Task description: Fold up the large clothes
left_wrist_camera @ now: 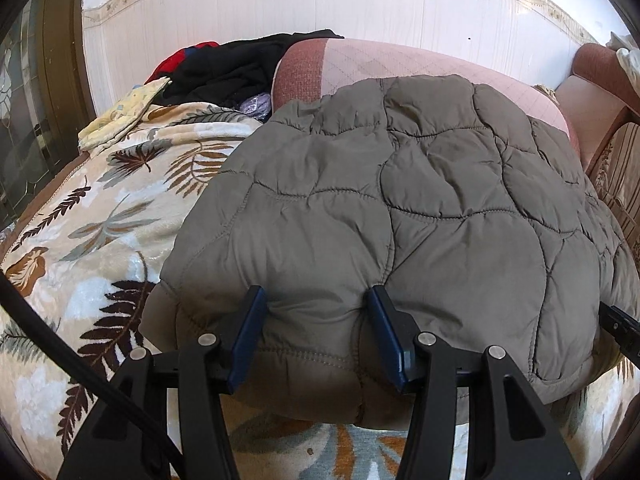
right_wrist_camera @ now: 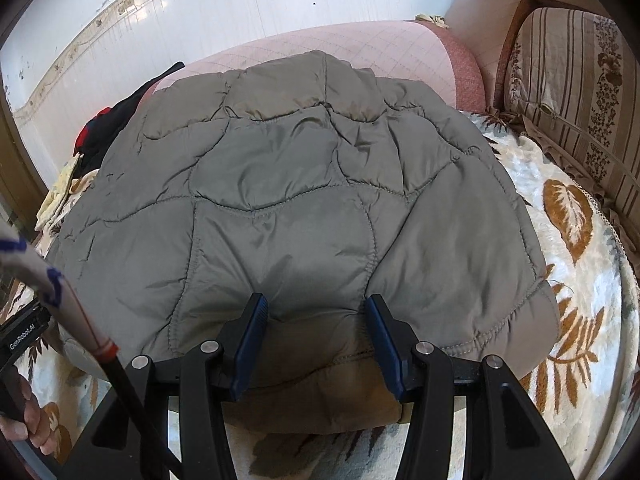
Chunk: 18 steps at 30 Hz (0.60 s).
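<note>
Our left gripper (left_wrist_camera: 316, 300) is spread wide, its blue pads (left_wrist_camera: 248, 336) pressing down on the near hem of the quilted olive jacket (left_wrist_camera: 400, 200), a puff of fabric bulging up between them without being pinched. Our right gripper (right_wrist_camera: 316, 308) is spread the same way, its pads (right_wrist_camera: 380, 340) set on the near edge of the same jacket (right_wrist_camera: 300, 200), fabric mounded between the jaws. In the left wrist view the tip of the right gripper shows at the far right edge, just beside the jacket's hem; in the right wrist view our left hand (right_wrist_camera: 24, 420) shows at the lower left, wrapped round its gripper handle.

The jacket lies folded and roughly flat, its upper end resting against the pink quilted sofa back (left_wrist_camera: 400, 60), its near end on the leaf-patterned blanket (left_wrist_camera: 100, 240) that covers the seat. On the left, a heap of black and red clothes (left_wrist_camera: 240, 64) sits well apart from the jacket, with a pale yellow cloth (left_wrist_camera: 120, 116) beside it. On the right stands a striped floral cushion (right_wrist_camera: 568, 92). A white tiled wall (left_wrist_camera: 280, 4) rises behind the sofa.
</note>
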### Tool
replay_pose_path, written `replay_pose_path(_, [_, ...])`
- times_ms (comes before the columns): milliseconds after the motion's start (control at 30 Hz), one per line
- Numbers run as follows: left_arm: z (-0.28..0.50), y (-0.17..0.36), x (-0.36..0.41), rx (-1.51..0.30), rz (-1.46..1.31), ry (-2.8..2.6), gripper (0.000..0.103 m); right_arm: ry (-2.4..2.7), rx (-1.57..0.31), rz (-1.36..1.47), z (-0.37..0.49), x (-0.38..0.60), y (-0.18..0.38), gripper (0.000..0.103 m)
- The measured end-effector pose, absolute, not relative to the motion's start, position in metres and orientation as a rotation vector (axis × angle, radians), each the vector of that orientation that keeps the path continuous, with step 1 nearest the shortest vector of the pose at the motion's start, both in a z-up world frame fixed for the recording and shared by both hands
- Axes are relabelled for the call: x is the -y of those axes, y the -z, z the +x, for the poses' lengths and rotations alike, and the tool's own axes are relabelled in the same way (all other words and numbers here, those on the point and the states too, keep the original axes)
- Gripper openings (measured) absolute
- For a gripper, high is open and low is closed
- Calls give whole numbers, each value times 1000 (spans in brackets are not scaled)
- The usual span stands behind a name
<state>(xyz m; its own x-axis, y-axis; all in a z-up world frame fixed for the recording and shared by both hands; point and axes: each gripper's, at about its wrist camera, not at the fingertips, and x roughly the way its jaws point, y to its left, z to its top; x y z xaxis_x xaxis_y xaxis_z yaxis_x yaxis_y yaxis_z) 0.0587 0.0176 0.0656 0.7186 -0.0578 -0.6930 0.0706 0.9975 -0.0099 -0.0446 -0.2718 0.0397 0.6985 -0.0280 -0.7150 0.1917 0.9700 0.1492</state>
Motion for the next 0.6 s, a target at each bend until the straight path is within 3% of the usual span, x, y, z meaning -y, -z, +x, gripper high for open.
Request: replay_pose_path(600, [59, -65, -19, -765, 16, 71, 53, 182, -688, 307, -67, 310, -72, 55])
